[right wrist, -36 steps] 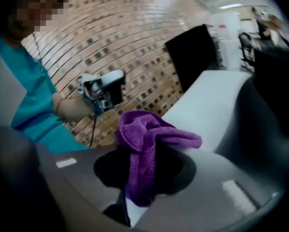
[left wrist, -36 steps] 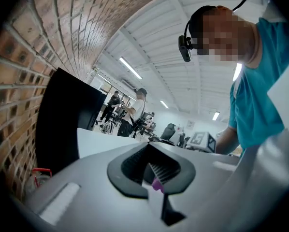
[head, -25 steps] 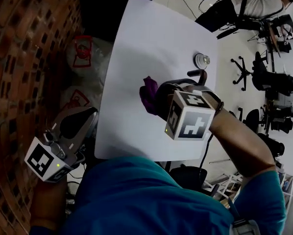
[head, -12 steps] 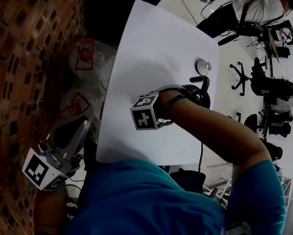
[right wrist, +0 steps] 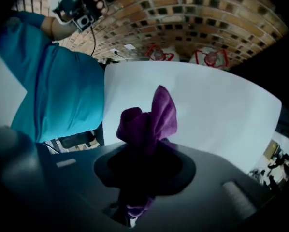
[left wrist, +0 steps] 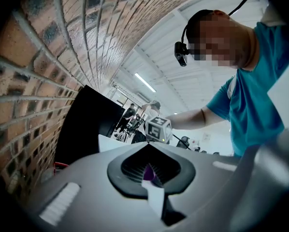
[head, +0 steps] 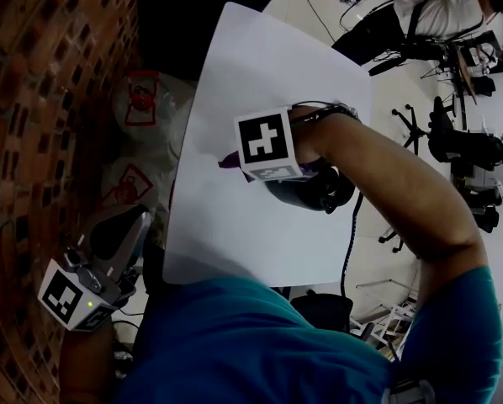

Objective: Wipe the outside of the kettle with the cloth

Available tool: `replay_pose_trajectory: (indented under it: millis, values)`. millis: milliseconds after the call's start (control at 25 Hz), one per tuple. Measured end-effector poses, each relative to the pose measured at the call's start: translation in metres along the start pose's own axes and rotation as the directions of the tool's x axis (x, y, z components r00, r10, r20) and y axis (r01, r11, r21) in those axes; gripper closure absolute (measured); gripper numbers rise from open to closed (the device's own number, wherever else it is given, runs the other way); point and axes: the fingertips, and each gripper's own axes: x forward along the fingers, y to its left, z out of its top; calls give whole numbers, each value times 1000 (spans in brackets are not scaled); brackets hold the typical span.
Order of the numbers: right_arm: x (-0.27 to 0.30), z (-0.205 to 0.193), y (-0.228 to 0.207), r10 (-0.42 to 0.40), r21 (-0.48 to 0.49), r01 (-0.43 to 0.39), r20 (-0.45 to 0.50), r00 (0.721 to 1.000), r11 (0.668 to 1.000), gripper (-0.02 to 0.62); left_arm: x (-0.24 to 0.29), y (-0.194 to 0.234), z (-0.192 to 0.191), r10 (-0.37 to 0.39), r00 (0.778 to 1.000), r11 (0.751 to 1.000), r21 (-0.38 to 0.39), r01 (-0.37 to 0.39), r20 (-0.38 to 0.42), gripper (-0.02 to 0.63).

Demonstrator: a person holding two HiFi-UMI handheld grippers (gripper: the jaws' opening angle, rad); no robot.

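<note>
Jaws of right gripper (right wrist: 145,153) clamp purple cloth (right wrist: 154,117); left gripper (left wrist: 151,167) closed, empty.

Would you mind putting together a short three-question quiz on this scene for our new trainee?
1. True or false: the right gripper is shut on the cloth.
2. Where is the left gripper? A: resting on the table top. B: off the table's edge, beside the brick wall. C: gripping the cloth too.
3. What colour is the cloth?

Key: 1 true; 2 B; 3 purple.
</note>
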Motion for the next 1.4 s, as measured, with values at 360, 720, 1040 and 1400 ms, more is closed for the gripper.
replay_pose_trajectory:
  millis: [360, 720, 1040, 1400]
  values:
    - [28, -30, -22, 241, 180, -244, 42, 970, 953, 499, 8, 1, -5, 6, 1000, 1000, -8, -6, -19, 604]
    - [76, -11, -47, 328, 222, -336, 72, 942, 915, 499, 11, 9, -9, 29, 998, 999, -20, -30, -54, 604]
    - [14, -73, -51, 265, 184, -259, -11, 964, 948, 499, 23, 10, -5, 9, 998, 1000, -19, -11, -57, 604]
    - [78, -59, -75, 246, 217, -254, 65, 967, 943, 500, 36, -2, 0, -6, 996, 1000, 5, 7, -93, 604]
